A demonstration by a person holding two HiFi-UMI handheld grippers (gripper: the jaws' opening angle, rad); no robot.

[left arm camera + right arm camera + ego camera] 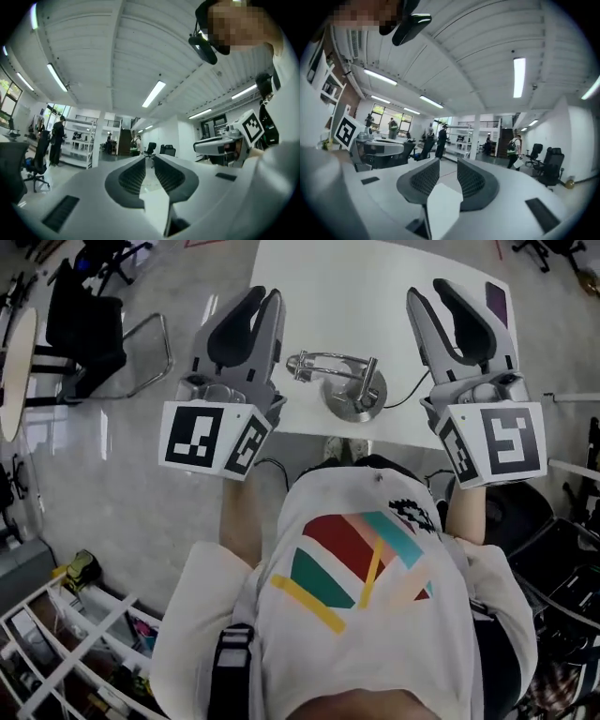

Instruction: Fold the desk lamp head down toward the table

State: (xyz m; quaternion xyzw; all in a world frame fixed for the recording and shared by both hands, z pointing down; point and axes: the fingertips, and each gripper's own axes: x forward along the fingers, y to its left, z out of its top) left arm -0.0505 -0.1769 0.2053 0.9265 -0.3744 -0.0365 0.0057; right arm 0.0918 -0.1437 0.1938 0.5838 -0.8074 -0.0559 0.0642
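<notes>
The desk lamp (pixel 342 385) stands on the white table (pixel 375 277), with a round metal base (pixel 354 401) and its ring-shaped head (pixel 305 365) lying low to the left. My left gripper (pixel 265 294) is held up to the lamp's left and my right gripper (pixel 427 289) up to its right. Both are raised above the table and clear of the lamp. Both are shut with nothing between the jaws. The left gripper (pixel 149 158) and the right gripper (pixel 448 160) point level into the room in their own views, so the lamp is out of sight there.
A thin cable (pixel 408 397) runs right from the lamp base. A black office chair (pixel 89 315) stands on the floor left of the table, and a white shelf rack (pixel 75 634) is at the lower left. People and more office chairs (pixel 551 164) stand far off.
</notes>
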